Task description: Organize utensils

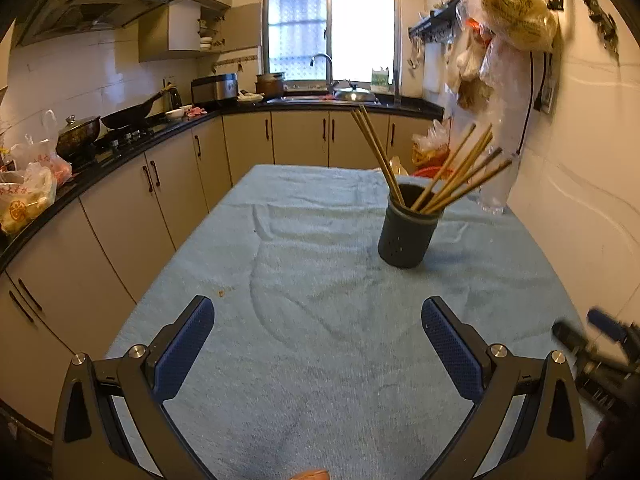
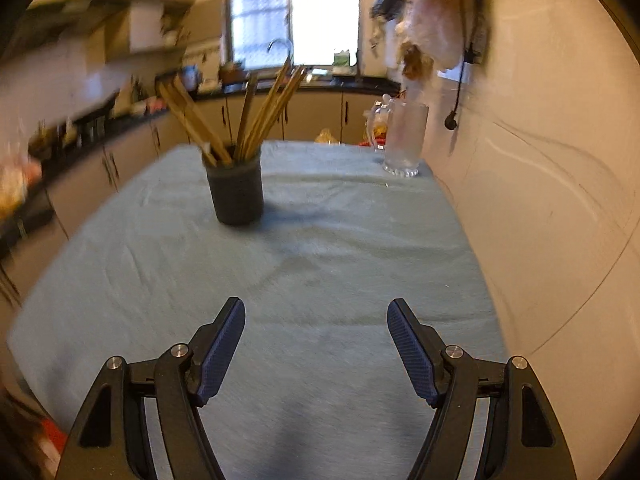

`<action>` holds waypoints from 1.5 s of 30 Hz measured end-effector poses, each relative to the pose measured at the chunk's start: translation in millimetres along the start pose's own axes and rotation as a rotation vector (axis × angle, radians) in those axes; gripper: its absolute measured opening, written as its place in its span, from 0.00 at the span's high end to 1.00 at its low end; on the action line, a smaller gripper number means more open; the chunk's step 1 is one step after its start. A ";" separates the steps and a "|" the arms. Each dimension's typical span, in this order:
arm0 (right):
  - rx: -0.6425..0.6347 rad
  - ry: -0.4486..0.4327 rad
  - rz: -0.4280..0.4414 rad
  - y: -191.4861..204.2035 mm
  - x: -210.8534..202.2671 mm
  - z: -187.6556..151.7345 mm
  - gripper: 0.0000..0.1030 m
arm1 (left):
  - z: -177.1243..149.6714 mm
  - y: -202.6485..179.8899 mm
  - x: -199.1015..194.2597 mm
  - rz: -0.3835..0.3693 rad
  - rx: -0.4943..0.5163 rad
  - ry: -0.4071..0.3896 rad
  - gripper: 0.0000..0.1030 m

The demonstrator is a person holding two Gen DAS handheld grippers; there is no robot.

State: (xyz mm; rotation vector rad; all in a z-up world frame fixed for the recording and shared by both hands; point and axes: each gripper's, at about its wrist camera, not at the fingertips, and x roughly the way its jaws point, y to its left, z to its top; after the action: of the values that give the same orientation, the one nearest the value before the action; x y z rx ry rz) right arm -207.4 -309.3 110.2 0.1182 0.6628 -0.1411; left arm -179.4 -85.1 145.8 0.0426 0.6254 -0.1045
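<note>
In a home kitchen, I hold both claws low over a table draped in a pale blue towel [image 1: 312, 240], and each of them is empty: my left gripper [image 1: 318, 344] has its jaws spread wide with nothing but cloth between the blue pads, and my right gripper [image 2: 316, 346] stands open a little less wide, likewise gripping nothing. The task's things are all ahead of me, well apart from either claw: a dark round holder [image 1: 404, 232] standing upright on the towel with a sheaf of wooden chopsticks [image 1: 452, 172] fanned out of its mouth. From my left claw the holder lies forward and to the right; from my right claw the same holder [image 2: 237, 192] lies forward and to the left, so it sits between the two lines of approach, and I cannot say with confidence which hand is nearer. The chopsticks [image 2: 264, 116] run steeply upward, one small bunch leaning to one side and the larger bunch splaying to the other, so I judge any grasp must come across those tilted shafts above the rim, not from the table level where my claws now are. A clear glass mug [image 2: 402, 140] stands at the far right corner of the table, beside the wall. The right view is smeared by motion.
</note>
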 end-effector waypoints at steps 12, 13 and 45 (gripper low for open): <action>0.079 -0.121 -0.031 7.6 -10.5 8.9 0.20 | -7.4 -4.6 10.9 -0.029 0.017 0.016 0.00; 0.094 -0.116 -0.032 5.6 -9.2 8.9 0.20 | -7.7 -4.5 11.1 -0.032 0.018 0.018 0.00; 0.093 -0.100 -0.040 12.7 -7.4 1.4 0.18 | -12.6 -1.3 9.7 -0.039 0.005 0.015 0.00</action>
State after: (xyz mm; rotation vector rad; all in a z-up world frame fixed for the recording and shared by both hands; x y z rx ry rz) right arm -210.2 -296.4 116.7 0.1859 0.5591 -0.2155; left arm -179.1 -86.4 129.9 0.0359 0.6410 -0.1439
